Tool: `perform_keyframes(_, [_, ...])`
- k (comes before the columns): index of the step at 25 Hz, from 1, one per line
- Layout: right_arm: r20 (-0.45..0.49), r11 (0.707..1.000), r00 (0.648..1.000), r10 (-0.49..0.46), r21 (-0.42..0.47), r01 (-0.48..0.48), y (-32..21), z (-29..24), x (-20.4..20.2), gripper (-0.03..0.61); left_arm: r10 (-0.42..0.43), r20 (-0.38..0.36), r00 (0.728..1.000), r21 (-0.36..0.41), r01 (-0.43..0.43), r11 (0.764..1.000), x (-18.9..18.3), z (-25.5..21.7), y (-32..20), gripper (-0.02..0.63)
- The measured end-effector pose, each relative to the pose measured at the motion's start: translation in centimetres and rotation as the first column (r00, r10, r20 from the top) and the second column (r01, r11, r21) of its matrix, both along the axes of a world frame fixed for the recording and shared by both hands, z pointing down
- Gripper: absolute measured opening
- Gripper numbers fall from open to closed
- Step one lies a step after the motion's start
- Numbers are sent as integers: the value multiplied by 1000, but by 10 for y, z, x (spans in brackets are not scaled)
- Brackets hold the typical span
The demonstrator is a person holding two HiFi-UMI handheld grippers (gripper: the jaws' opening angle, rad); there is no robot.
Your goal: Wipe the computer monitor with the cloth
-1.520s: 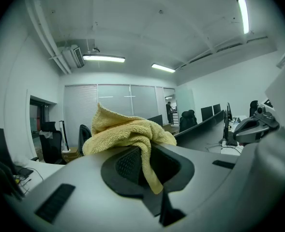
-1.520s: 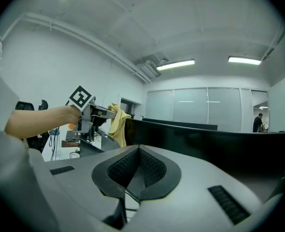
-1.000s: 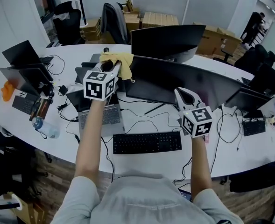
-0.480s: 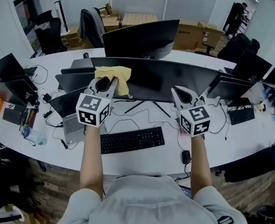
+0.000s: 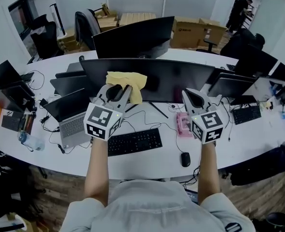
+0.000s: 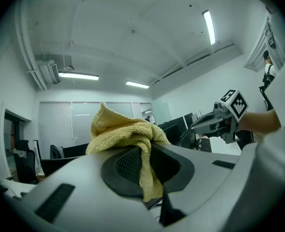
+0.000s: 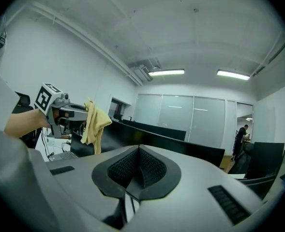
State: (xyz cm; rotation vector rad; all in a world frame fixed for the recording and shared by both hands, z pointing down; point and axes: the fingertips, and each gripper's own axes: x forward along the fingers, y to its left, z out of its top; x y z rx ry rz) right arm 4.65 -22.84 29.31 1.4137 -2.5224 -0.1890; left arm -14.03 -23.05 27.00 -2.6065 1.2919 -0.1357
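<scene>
Just past the black keyboard [image 5: 132,141], you are clamping a crumpled yellow terry cloth [image 5: 128,81] in your left gripper [image 5: 114,93], while your right gripper [image 5: 194,99] is pressing its jaws together on nothing. The cloth is hanging before the wide black curved computer monitor [image 5: 181,79], near its upper edge; contact is unclear.

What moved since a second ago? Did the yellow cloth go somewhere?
The left gripper carried the yellow cloth rightward, from the left edge of the monitor to in front of its screen. Nothing was let go. The right gripper stayed shut and empty, before the screen's right side.
</scene>
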Motion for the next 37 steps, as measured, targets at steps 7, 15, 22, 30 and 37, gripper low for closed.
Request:
perform_keyframes(7, [-28, 1000, 1000, 3, 19, -3, 6, 0, 17, 28, 11, 15, 1000, 3, -11, 1000, 17, 1, 7, 51])
perform_keyframes(15, [-59, 1000, 998, -7, 12, 8, 4, 9, 21, 28, 22, 15, 1000, 0, -22, 1000, 27, 11, 6, 51])
perform_keyframes(22, [-71, 1000, 997, -30, 1, 30, 0, 14, 15, 28, 31, 6, 999, -8, -31, 999, 29, 12, 3, 51])
perform_keyframes(30, [-76, 999, 996, -36, -5, 36, -4, 20, 13, 28, 52, -14, 999, 3, -52, 999, 30, 15, 3, 51])
perform_keyframes(37, [-73, 999, 996, -45, -11, 44, -5, 18, 5, 28, 64, -15, 998, 3, -64, 998, 28, 12, 2, 51])
